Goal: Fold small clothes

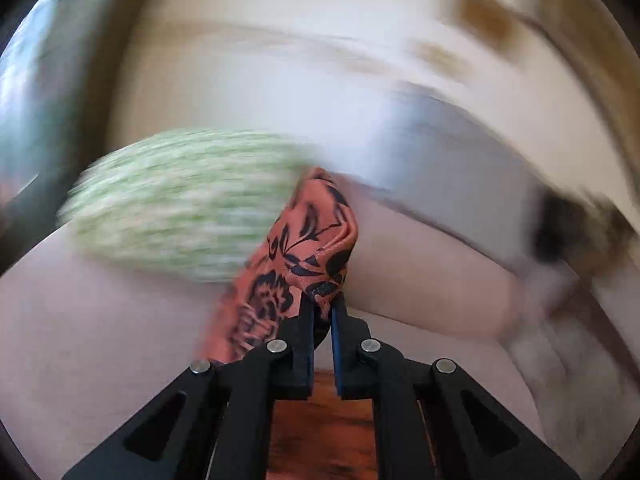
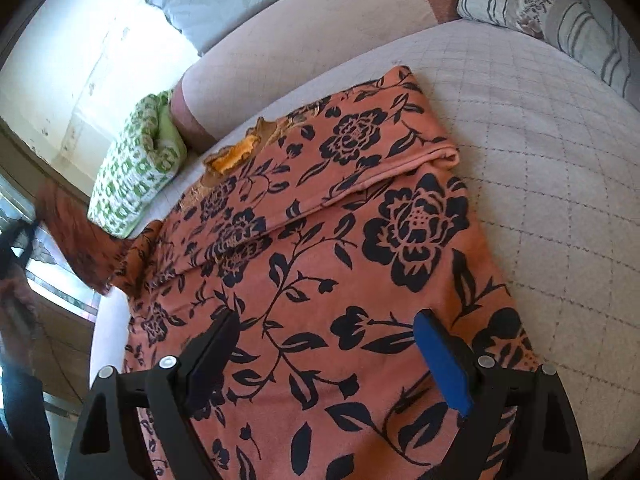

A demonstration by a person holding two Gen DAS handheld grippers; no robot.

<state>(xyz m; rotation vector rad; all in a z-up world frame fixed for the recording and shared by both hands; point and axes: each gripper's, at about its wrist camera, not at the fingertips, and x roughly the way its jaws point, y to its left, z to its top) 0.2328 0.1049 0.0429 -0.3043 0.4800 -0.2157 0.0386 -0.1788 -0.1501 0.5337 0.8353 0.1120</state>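
Observation:
An orange garment with black flowers (image 2: 360, 248) lies spread on the quilted bed, one part folded over across its middle. My right gripper (image 2: 326, 322) hovers just above its near end, open, with nothing between its fingers. In the left wrist view my left gripper (image 1: 322, 300) is shut on a bunched edge of the same orange flowered cloth (image 1: 308, 248), which stands up from the pads. That view is heavily blurred. At the far left of the right wrist view a raised corner of the garment (image 2: 72, 236) is lifted off the bed.
A green-and-white patterned bundle (image 2: 136, 168) sits at the bed's left edge, also visible as a green blur (image 1: 180, 200). A pale bolster (image 2: 304, 52), a blue pillow (image 2: 224, 0) and striped cushions (image 2: 560, 12) line the far side. The quilted cover (image 2: 540, 160) extends to the right.

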